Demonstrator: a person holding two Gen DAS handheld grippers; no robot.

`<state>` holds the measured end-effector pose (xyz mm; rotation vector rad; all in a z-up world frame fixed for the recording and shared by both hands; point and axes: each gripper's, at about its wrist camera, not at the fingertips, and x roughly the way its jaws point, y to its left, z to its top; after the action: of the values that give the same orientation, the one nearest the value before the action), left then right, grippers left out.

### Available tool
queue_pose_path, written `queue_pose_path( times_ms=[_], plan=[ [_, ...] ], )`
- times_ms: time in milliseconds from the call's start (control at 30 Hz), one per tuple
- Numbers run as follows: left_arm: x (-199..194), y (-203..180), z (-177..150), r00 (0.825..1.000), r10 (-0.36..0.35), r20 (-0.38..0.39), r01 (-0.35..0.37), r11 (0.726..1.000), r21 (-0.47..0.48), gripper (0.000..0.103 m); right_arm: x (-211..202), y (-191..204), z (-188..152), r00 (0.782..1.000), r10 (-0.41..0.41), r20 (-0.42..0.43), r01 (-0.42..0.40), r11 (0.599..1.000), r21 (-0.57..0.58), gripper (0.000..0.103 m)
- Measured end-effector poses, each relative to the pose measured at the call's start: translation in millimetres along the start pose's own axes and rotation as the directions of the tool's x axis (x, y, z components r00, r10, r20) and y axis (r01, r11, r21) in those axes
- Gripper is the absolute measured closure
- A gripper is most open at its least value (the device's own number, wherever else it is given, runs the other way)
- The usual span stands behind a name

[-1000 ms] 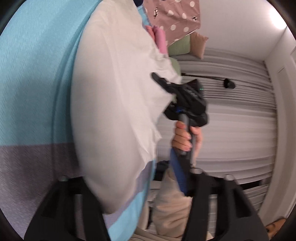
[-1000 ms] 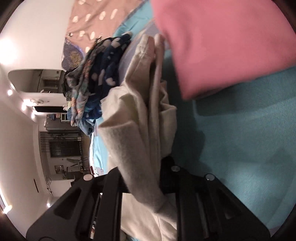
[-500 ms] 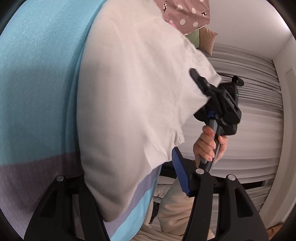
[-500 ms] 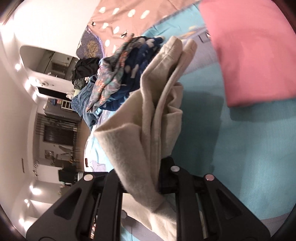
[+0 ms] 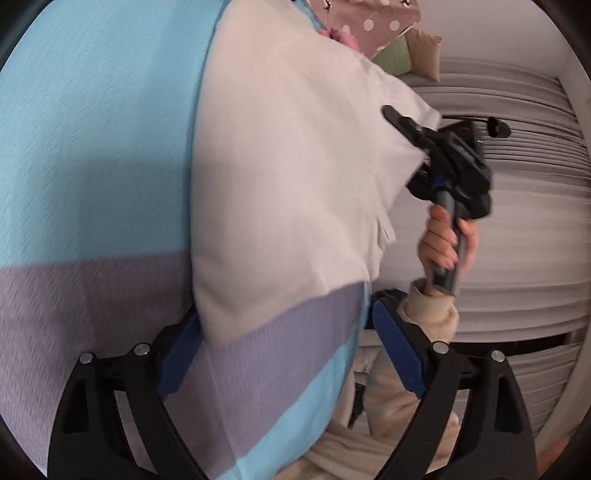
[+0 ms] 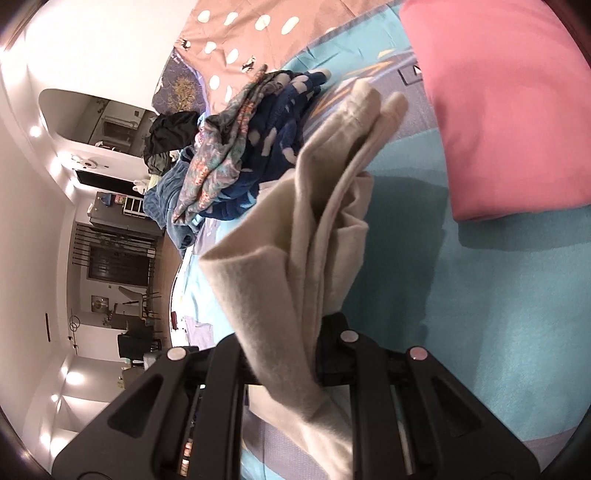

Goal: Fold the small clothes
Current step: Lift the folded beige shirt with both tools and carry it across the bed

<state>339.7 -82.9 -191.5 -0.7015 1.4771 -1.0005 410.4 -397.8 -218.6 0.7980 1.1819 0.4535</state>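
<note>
A cream garment [image 5: 288,166] lies spread on the blue and lilac bed cover [image 5: 92,147]. Its far corner is lifted by my right gripper [image 5: 410,127], which a hand [image 5: 439,243] holds. In the right wrist view the same cream cloth [image 6: 325,221] hangs bunched from my right gripper [image 6: 284,339], which is shut on it. My left gripper [image 5: 286,314] is low over the bed, its jaws opening wide. The cloth's near corner rests by the left blue pad [image 5: 177,354], and neither pad presses on it.
A folded pink garment [image 6: 498,110] lies on the bed at the upper right. A pile of dark blue and patterned clothes [image 6: 240,147] sits further back. A spotted brown blanket [image 6: 258,29] covers the far end. Grey curtains [image 5: 517,221] hang past the bed's edge.
My left gripper's jaws have spread apart and let go of the cloth's near corner, and it has sunk toward the bed. My right gripper has kept its grip on the cream cloth and rolled.
</note>
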Motion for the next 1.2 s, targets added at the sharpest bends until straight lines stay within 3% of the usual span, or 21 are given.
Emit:
queue_pose_path(
  times_ms=[167, 300, 467, 600, 700, 767, 833, 900, 933, 1000, 1033, 1200],
  plan=[
    [-27, 19, 12, 0.994, 0.014, 0.105, -0.011, 1.000, -0.021, 0.012, -1, -2, -2, 1.000, 0.011, -0.001, -0.011, 1.000, 0.001, 0.090],
    [-7, 31, 46, 0.997, -0.053, 0.051, 0.055, 0.998, -0.043, 0.012, 0, -3, -2, 1.000, 0.017, -0.001, -0.017, 1.000, 0.016, 0.090],
    [14, 23, 80, 0.999, 0.005, 0.051, -0.005, 1.000, -0.003, 0.012, 0, -5, -3, 1.000, 0.024, 0.002, -0.024, 0.999, 0.027, 0.090],
    [26, 15, 72, 0.999, -0.018, 0.042, 0.016, 0.998, 0.055, 0.014, -1, -7, -3, 1.000, 0.029, 0.004, -0.029, 0.999, 0.026, 0.090],
    [35, 25, 52, 0.983, -0.182, 0.014, 0.182, 0.983, 0.013, 0.021, -1, -10, -3, 0.999, 0.036, 0.006, -0.036, 0.999, 0.030, 0.090],
    [36, 41, 41, 0.939, -0.339, 0.048, 0.342, 0.936, -0.086, 0.025, 0, -12, -3, 0.999, 0.038, 0.006, -0.038, 0.999, 0.034, 0.090],
    [34, 53, 35, 0.922, -0.375, 0.096, 0.384, 0.916, -0.115, 0.030, 0, -14, -2, 0.999, 0.046, 0.005, -0.047, 0.998, 0.042, 0.090],
    [34, 58, 33, 0.922, -0.370, 0.113, 0.383, 0.914, -0.131, 0.041, -1, -14, -2, 0.999, 0.050, 0.005, -0.050, 0.998, 0.042, 0.090],
    [36, 58, 33, 0.931, -0.345, 0.118, 0.359, 0.923, -0.137, 0.046, -1, -14, -2, 0.999, 0.048, 0.006, -0.048, 0.998, 0.040, 0.090],
    [36, 61, 32, 0.951, -0.286, 0.120, 0.302, 0.944, -0.136, 0.076, -1, -12, -3, 0.999, 0.041, 0.013, -0.041, 0.999, 0.026, 0.090],
    [37, 64, 30, 0.960, -0.254, 0.121, 0.270, 0.953, -0.141, 0.082, -2, -9, -4, 0.999, 0.037, 0.019, -0.038, 0.999, 0.014, 0.090],
    [33, 64, 22, 0.976, -0.150, 0.156, 0.172, 0.976, -0.135, 0.087, -8, 6, -11, 0.999, 0.001, 0.048, 0.002, 0.999, -0.050, 0.091]
  ],
)
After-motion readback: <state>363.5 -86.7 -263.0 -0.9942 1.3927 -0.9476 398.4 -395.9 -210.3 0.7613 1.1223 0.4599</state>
